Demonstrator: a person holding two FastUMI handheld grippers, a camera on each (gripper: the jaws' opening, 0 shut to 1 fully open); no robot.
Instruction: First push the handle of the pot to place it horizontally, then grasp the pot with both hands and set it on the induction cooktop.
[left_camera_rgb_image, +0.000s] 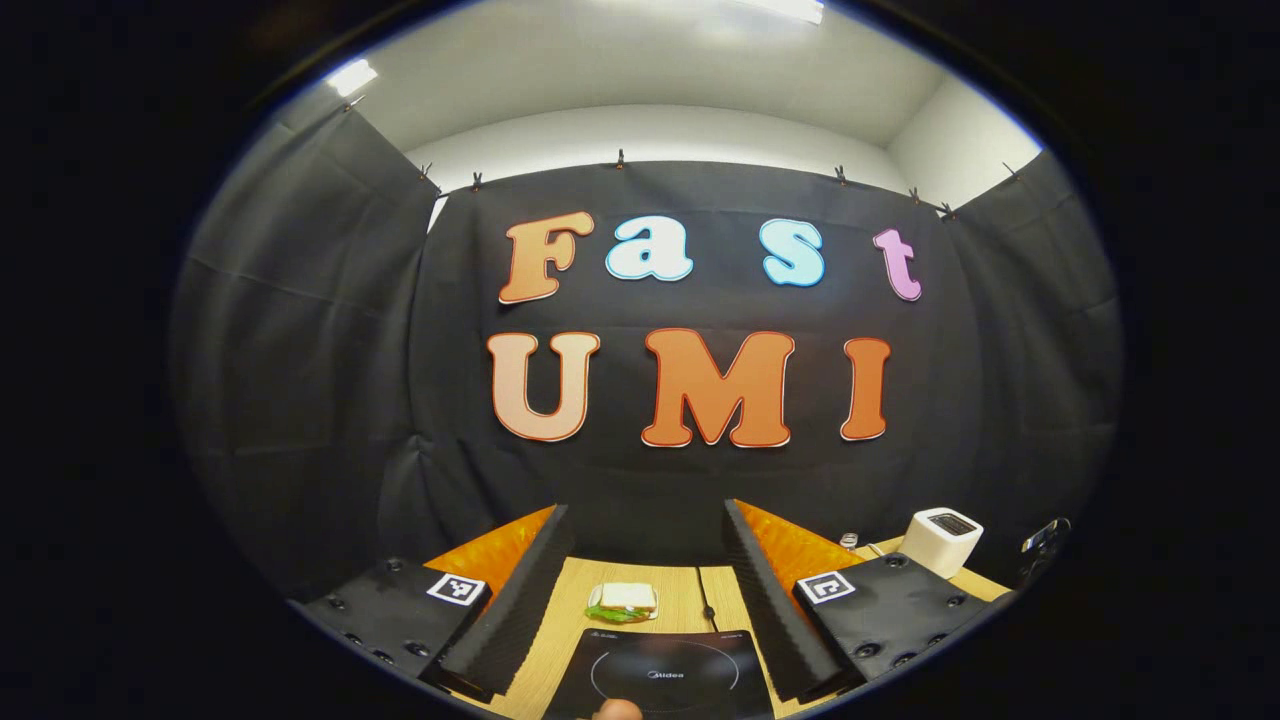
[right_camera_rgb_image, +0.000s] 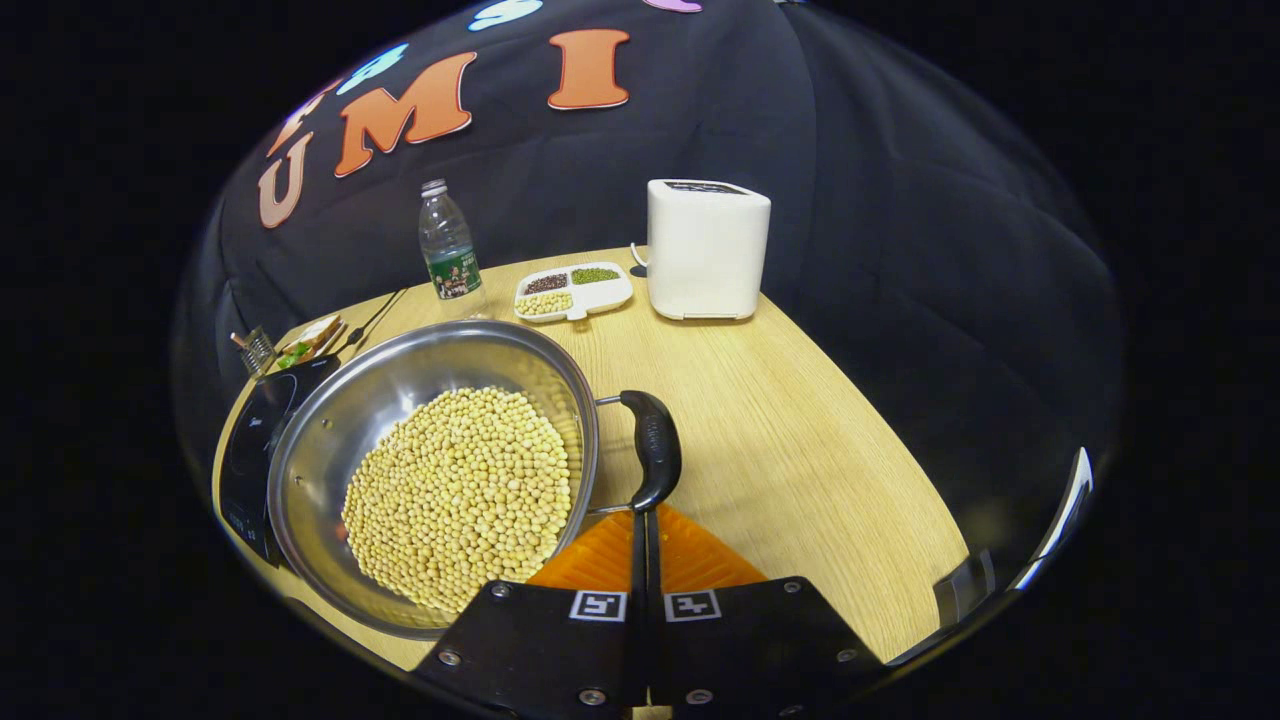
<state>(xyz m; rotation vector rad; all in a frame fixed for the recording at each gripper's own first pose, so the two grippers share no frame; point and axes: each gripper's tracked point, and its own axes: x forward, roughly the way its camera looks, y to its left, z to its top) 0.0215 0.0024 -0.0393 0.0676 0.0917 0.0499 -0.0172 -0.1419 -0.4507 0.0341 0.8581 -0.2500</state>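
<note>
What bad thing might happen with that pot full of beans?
1. The pot is heaped with loose soybeans; a hard push on the handle by the shut right gripper might tip it and spill them.
2. The pot already overlaps the induction cooktop, so sliding might knock it toward the table edge.

Left claw (left_camera_rgb_image: 640, 590) spread wide (right claw (right_camera_rgb_image: 645, 535) closed).
</note>
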